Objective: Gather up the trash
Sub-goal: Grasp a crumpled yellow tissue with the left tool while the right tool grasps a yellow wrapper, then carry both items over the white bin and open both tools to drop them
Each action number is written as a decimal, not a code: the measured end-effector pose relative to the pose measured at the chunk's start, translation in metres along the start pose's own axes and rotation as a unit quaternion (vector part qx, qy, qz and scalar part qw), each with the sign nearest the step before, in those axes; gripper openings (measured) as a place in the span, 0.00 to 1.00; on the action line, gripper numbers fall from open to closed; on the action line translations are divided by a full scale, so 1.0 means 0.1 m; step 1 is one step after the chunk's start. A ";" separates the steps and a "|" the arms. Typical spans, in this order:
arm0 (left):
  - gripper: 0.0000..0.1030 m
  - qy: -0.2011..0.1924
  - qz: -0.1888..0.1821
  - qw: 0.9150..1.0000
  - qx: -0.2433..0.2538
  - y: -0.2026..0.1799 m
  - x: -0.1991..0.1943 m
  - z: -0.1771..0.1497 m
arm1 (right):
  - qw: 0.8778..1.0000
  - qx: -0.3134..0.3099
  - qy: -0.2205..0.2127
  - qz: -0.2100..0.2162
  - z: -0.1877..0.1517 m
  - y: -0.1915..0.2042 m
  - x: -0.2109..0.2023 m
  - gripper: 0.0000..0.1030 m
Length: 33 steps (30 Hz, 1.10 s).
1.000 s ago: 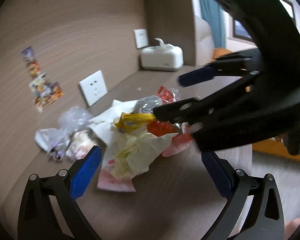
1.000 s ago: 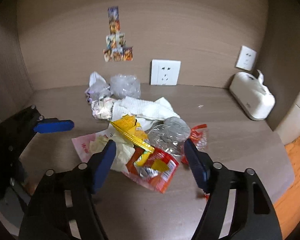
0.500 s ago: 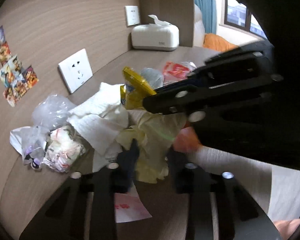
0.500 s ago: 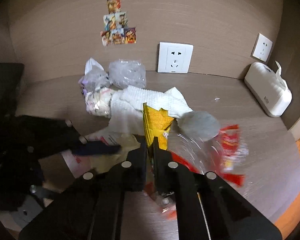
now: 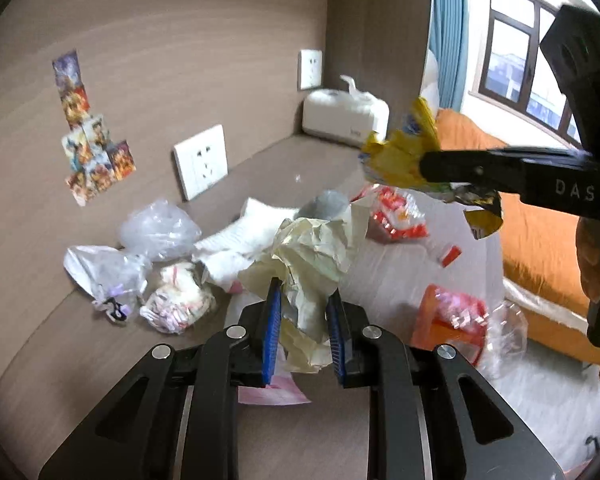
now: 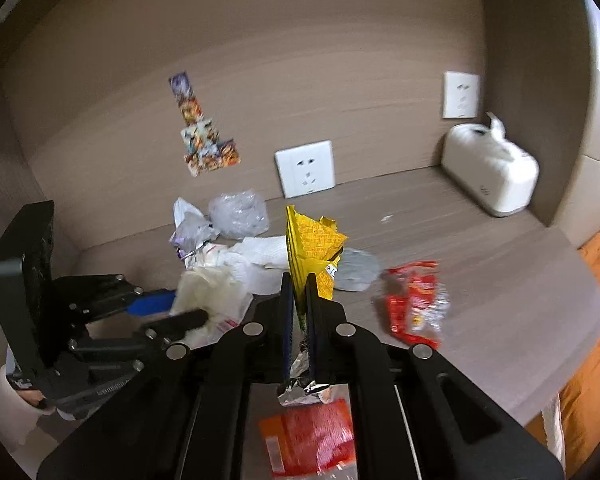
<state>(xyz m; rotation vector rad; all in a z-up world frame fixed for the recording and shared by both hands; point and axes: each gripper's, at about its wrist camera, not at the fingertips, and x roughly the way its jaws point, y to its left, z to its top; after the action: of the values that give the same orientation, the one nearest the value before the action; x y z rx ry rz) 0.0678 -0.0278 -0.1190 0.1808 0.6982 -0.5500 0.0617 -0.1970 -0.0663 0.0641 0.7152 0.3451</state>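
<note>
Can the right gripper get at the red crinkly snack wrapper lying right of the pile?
Probably not yet. The right gripper is shut on a yellow foil wrapper, so its jaws are occupied. The red crinkly snack wrapper lies uncovered on the brown shelf top, nothing blocking it.

Bare shelf (image 6: 480, 248) lies open between the red wrapper (image 6: 416, 304) and tissue box (image 6: 490, 174).

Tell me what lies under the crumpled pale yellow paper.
Under the crumpled pale yellow paper, held by the left hand-held gripper, a pink printed sheet pokes out; the rest is hidden.
</note>
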 end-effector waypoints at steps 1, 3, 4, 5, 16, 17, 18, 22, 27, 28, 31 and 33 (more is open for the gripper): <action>0.20 -0.005 0.002 1.000 0.001 -0.05 -0.06 0.02 | 1.000 0.000 -0.006 -0.003 0.00 -0.03 -0.09 0.07; 0.20 -0.014 0.001 1.000 -0.001 -0.15 -0.18 0.08 | 1.000 0.001 -0.016 -0.007 -0.02 -0.10 -0.28 0.07; 0.20 -0.018 -0.002 1.000 -0.002 -0.19 -0.22 0.11 | 1.000 0.002 -0.019 -0.009 -0.03 -0.12 -0.35 0.07; 0.20 -0.021 -0.006 1.000 -0.002 -0.25 -0.25 0.15 | 1.000 0.003 -0.025 -0.013 -0.05 -0.16 -0.44 0.07; 0.20 -0.047 -0.082 0.995 0.042 -1.36 -0.44 0.50 | 0.996 0.058 -0.052 -0.044 -0.41 -0.77 -1.30 0.07; 0.20 -0.047 -0.088 0.994 0.046 -1.45 -0.44 0.52 | 0.995 0.064 -0.054 -0.048 -0.46 -0.83 -1.37 0.07; 0.20 -0.046 -0.097 0.993 0.054 -1.59 -0.42 0.55 | 0.994 0.072 -0.056 -0.055 -0.53 -0.90 -1.46 0.07; 0.20 -0.039 -0.131 0.987 0.080 -2.06 -0.35 0.59 | 0.991 0.099 -0.057 -0.075 -0.78 -1.15 -1.74 0.07; 0.20 -0.011 -0.174 0.978 0.111 -2.61 -0.15 0.53 | 0.984 0.136 -0.049 -0.101 -1.11 -1.45 -1.99 0.07; 0.20 -0.003 -0.181 0.977 0.116 -2.70 -0.09 0.51 | 0.983 0.142 -0.046 -0.106 -1.16 -1.49 -2.01 0.07; 0.20 0.018 -0.194 0.972 0.129 -2.97 0.07 0.41 | 0.978 0.167 -0.035 -0.121 -1.38 -1.66 -2.10 0.07; 0.20 0.037 -0.203 0.969 0.135 -3.13 0.21 0.34 | 0.974 0.180 -0.028 -0.132 -1.53 -1.76 -2.14 0.07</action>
<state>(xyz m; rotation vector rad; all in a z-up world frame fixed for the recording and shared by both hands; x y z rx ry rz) -0.0678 -0.3123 -0.1005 0.3156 0.7352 -1.0378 -0.1376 -0.4431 -0.0773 0.3180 0.7140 -0.0435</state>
